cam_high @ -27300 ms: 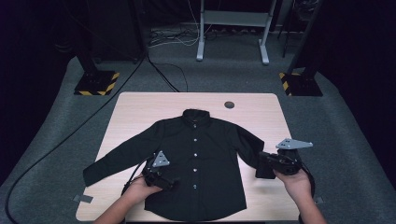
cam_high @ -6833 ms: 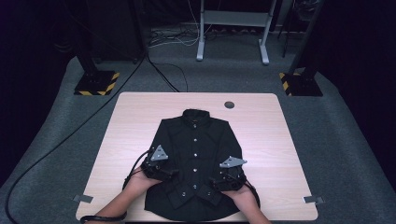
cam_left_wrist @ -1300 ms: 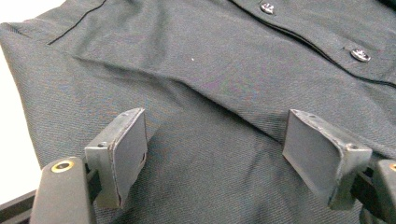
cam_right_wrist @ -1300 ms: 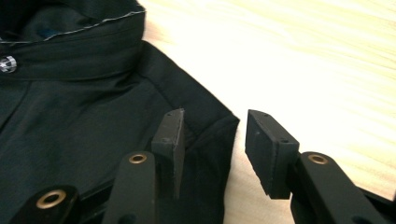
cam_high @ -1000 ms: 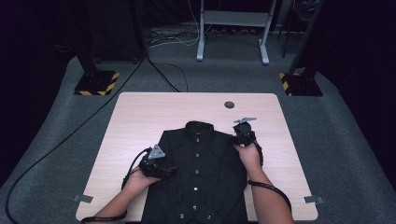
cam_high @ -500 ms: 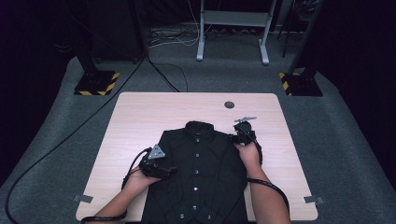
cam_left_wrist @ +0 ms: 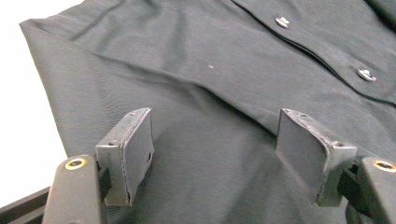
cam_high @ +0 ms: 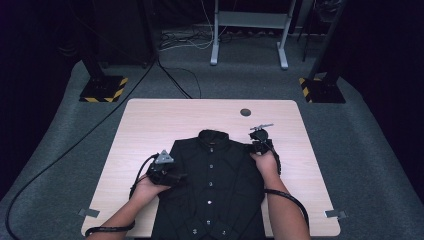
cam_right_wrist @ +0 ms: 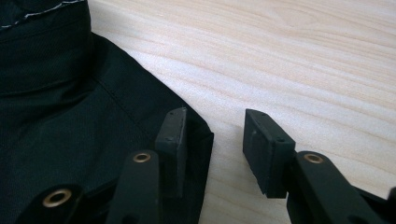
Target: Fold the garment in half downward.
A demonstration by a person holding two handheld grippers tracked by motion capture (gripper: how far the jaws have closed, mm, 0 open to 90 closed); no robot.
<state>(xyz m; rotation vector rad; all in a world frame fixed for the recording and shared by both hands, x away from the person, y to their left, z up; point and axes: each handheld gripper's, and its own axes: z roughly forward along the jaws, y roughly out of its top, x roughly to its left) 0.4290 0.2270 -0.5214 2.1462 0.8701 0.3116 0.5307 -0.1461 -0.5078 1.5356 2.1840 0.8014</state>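
- my left gripper [cam_left_wrist: 215,154] sits low over the left side of the black shirt [cam_high: 212,192]; its jaws stand well apart with flat cloth under the gap and nothing pinched. they have just been closing a little.
- in the high view the left gripper [cam_high: 167,172] rests at the shirt's left edge, about halfway down the body, with my left hand [cam_high: 145,187] behind it.
- my right gripper [cam_right_wrist: 212,149] is at the shirt's right shoulder corner. its jaws are apart, one over the cloth at the very edge, the other over bare wood just beside it; the pads do not press together on the fabric. they too have just been closing slightly.
- from above, the right gripper [cam_high: 261,142] lies at the top right corner of the shirt, near the collar [cam_high: 214,137].
- the shirt lies buttoned, front up, collar away from me, sleeves tucked out of sight, on the near half of the wooden table [cam_high: 160,120].
- two white buttons [cam_left_wrist: 282,21] show ahead of my left jaws.
- a round grommet [cam_high: 245,112] sits in the table beyond the collar, well apart from the shirt.
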